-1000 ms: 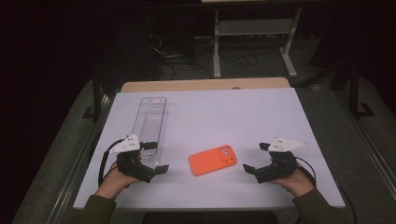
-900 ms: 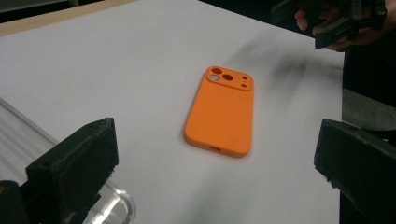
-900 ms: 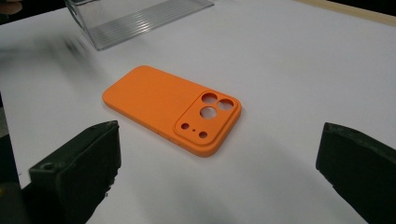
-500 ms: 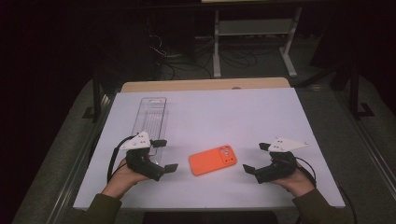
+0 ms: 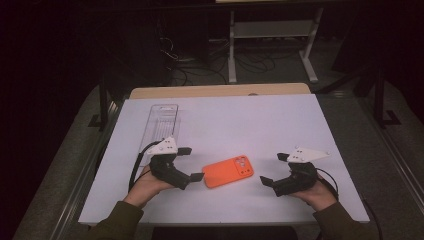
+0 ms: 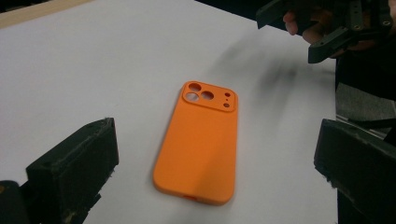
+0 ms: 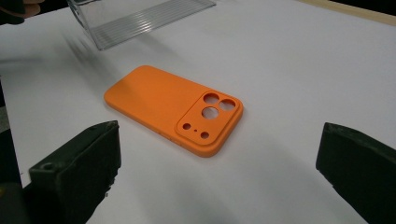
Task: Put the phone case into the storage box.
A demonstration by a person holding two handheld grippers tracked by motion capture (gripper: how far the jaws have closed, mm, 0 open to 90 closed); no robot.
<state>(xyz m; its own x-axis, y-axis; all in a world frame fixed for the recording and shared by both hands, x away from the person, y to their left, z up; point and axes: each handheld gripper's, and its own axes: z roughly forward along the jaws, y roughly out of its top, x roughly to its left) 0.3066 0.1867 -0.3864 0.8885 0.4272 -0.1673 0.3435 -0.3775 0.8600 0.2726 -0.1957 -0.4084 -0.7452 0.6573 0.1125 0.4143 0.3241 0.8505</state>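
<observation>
My left tongs [image 5: 191, 163] stand wide apart, holding nothing, just left of the case [image 5: 228, 171]; the nearer jaw tip sits right beside the case's short edge, though I cannot tell if it touches; the orange case lies flat on the white worktop [image 5: 260, 120], back side up, camera cut-outs toward my right; in the left gripper view the case [image 6: 201, 140] lies between my two jaws and ahead of them, its cut-out end away from me, and my other hand with its tongs shows at the top right; my right tongs [image 5: 274, 169] are also spread open and empty, resting low over the worktop to the right of the case, near it but apart; in the right gripper view the case [image 7: 175, 108] lies ahead between the jaws with the cut-out end toward me; a clear tray [image 5: 161, 125] lies on the worktop beyond my left hand [image 5: 147, 184], near the left edge; in the right gripper view the tray [image 7: 135, 19] lies past the case at the top
</observation>
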